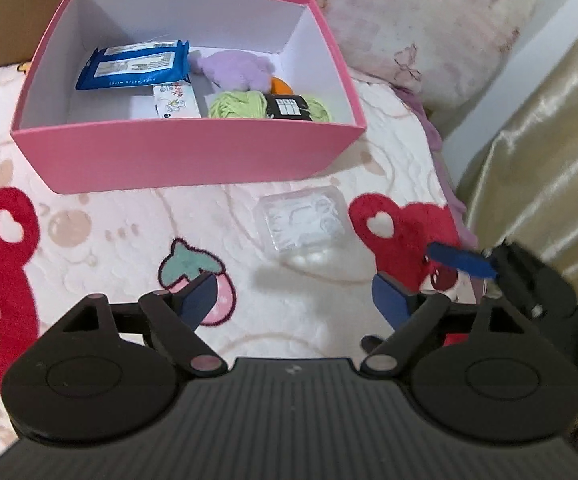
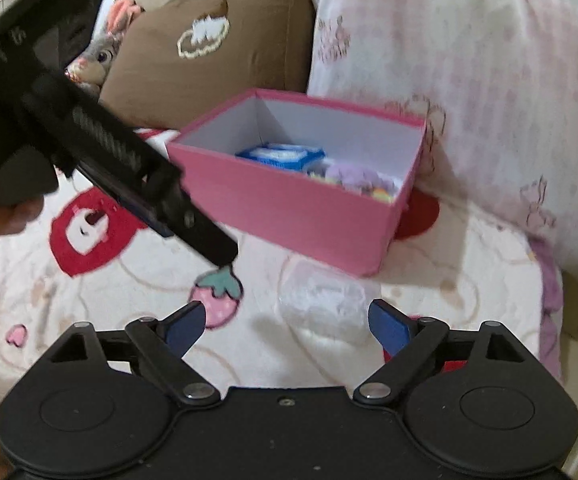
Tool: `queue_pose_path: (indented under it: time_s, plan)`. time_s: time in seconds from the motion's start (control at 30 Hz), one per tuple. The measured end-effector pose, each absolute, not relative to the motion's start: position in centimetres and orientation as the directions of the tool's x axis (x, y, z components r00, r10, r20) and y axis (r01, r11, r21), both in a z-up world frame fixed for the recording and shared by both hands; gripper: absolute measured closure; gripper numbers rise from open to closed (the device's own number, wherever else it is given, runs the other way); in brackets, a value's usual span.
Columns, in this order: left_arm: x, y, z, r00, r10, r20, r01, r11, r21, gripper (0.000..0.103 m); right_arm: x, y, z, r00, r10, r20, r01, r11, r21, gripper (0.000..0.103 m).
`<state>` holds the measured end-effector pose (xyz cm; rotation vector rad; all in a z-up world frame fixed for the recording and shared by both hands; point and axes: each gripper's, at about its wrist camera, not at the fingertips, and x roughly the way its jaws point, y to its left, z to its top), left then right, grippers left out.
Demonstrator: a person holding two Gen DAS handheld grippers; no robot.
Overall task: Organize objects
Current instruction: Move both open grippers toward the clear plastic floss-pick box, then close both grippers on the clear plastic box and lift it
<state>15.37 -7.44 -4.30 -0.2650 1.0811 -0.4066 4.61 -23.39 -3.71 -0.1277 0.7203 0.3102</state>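
Just ahead of both spread, empty grippers, L point(image 1: 295, 300) & R point(image 2: 287, 324), clear case point(image 1: 300, 226) lies on blanket point(image 1: 109, 240).

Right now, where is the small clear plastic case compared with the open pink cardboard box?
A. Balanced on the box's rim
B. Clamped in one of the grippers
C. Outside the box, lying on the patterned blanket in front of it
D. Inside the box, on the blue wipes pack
C: the small clear plastic case lies on the patterned blanket, just in front of the open pink cardboard box, and neither gripper is holding it.
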Motion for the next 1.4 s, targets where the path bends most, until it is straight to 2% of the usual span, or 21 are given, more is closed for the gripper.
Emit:
queue_pose_path:
  time_s: [0.13,0.3,0.47,0.67,0.8,0.93,1.0,1.03,1.13,1.17,1.27,1.4]
  plan:
    - [15.7,-8.2,-6.0,0.442,-0.443,-0.78,0.178,0.895,-0.408,0.008,5.2,-24.0,-6.2,0.731,0.23,-0.642,-0.308,0.951,-0.01,0.012]
    - [16.4,-8.8,-7.9,0.475,-0.426,-0.77,0.173,0.903,-0.393,0.004,6.8,-24.6,-8.8,0.725,0.232,-0.649,-0.255,0.965,0.061,0.012]
    - [17.2,-8.6,-9.8,0.52,-0.368,-0.771,0.143,0.927,-0.346,0.004,8.0,-24.0,-10.4,0.748,0.199,-0.634,-0.214,0.975,0.053,0.012]
    - [17.7,-8.2,-11.2,0.526,-0.376,-0.763,0.122,0.921,-0.369,0.004,8.8,-23.4,-10.9,0.741,0.213,-0.636,-0.23,0.972,0.057,0.012]
    - [18.0,-9.1,-11.5,0.51,-0.364,-0.779,0.146,0.93,-0.338,0.005,9.3,-23.1,-11.4,0.746,0.158,-0.647,-0.215,0.977,-0.009,0.012]
    - [18.3,-9.9,-11.7,0.518,-0.364,-0.774,0.155,0.93,-0.333,0.006,10.0,-23.9,-12.2,0.726,0.149,-0.671,-0.181,0.983,0.023,0.012]
    - [18.9,-10.3,-12.0,0.53,-0.393,-0.751,0.191,0.919,-0.346,0.01,10.3,-24.3,-12.6,0.716,0.147,-0.682,-0.168,0.985,0.035,0.013]
    - [19.3,-10.5,-12.2,0.531,-0.397,-0.749,0.2,0.917,-0.344,0.016,10.4,-24.5,-12.7,0.715,0.159,-0.681,-0.173,0.984,0.049,0.014]
    - [20.1,-11.0,-12.8,0.495,-0.426,-0.757,0.205,0.904,-0.375,0.043,10.2,-25.0,-12.7,0.705,0.214,-0.676,-0.196,0.975,0.105,0.02]
    - [20.2,-10.9,-13.0,0.477,-0.445,-0.758,0.2,0.895,-0.399,0.047,10.1,-25.2,-12.6,0.698,0.236,-0.676,-0.203,0.971,0.129,0.027]
    - [20.0,-10.5,-13.3,0.476,-0.434,-0.765,0.188,0.9,-0.393,0.051,9.7,-25.5,-12.2,0.678,0.284,-0.678,-0.215,0.959,0.186,0.029]
    - [20.1,-9.5,-14.0,0.46,-0.45,-0.765,0.153,0.889,-0.431,0.052,9.8,-25.0,-12.3,0.679,0.275,-0.681,-0.221,0.961,0.167,0.029]
